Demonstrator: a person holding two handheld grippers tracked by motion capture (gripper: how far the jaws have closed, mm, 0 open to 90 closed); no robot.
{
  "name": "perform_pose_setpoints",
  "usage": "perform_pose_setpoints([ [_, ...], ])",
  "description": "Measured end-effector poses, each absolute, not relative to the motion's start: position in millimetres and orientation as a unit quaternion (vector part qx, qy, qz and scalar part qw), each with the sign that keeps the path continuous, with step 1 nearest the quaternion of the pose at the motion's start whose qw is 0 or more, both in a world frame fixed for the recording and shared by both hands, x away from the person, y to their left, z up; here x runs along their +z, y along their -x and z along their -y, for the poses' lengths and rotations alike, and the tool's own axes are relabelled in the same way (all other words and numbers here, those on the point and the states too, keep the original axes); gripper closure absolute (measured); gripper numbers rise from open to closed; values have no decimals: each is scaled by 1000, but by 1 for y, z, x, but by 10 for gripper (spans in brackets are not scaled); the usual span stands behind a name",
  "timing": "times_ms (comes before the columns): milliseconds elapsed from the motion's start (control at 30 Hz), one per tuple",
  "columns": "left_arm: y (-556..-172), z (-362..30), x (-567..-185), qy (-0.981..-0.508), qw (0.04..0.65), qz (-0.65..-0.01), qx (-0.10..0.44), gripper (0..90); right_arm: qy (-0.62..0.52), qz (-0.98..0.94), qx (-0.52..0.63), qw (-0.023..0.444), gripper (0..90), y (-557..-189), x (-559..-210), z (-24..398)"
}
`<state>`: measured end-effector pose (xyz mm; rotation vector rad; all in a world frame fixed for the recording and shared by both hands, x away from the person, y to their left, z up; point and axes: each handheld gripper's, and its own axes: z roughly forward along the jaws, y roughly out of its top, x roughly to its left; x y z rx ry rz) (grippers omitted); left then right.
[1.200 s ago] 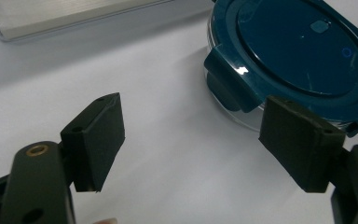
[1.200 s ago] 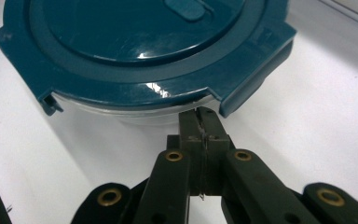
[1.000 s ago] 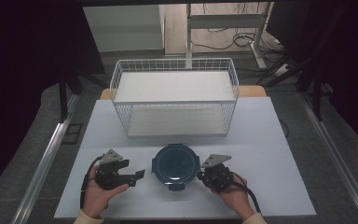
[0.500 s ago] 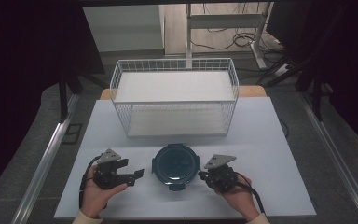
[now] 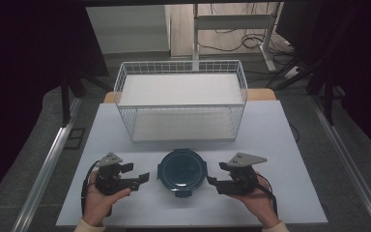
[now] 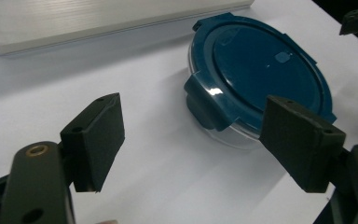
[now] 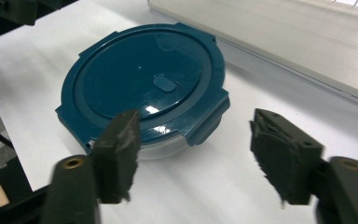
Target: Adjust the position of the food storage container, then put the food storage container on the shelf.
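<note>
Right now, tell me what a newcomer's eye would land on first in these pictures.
First, the round container with the dark blue clip-on lid, sitting shut at the near middle of the white table. The left gripper and right gripper flank it, both open and pointing at it; the right gripper's jaws have just been opening, with nothing between them. Behind stands a white wire basket.

A white table point(image 5: 280, 145) carries a white wire basket point(image 5: 181, 99) toward its far edge and, just in front of the basket, a round container with a dark teal lid point(image 5: 182, 170).
</note>
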<state>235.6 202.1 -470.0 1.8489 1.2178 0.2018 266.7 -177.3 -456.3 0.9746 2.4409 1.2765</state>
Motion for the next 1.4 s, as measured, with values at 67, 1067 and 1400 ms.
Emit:
perform_pose_setpoints([
  [67, -235, -202, -470, -743, 444, -494, 77, 217, -342, -822, 444, 99, 266, -269, -459, 180],
  [1067, -267, -183, -468, -720, 447, -530, -2, 166, -425, -776, 466, 20, 187, -298, -455, 152],
  [1400, -270, -182, -482, -713, 452, -534, -47, 124, -452, -774, 444, 1, 146, -299, -474, 144],
])
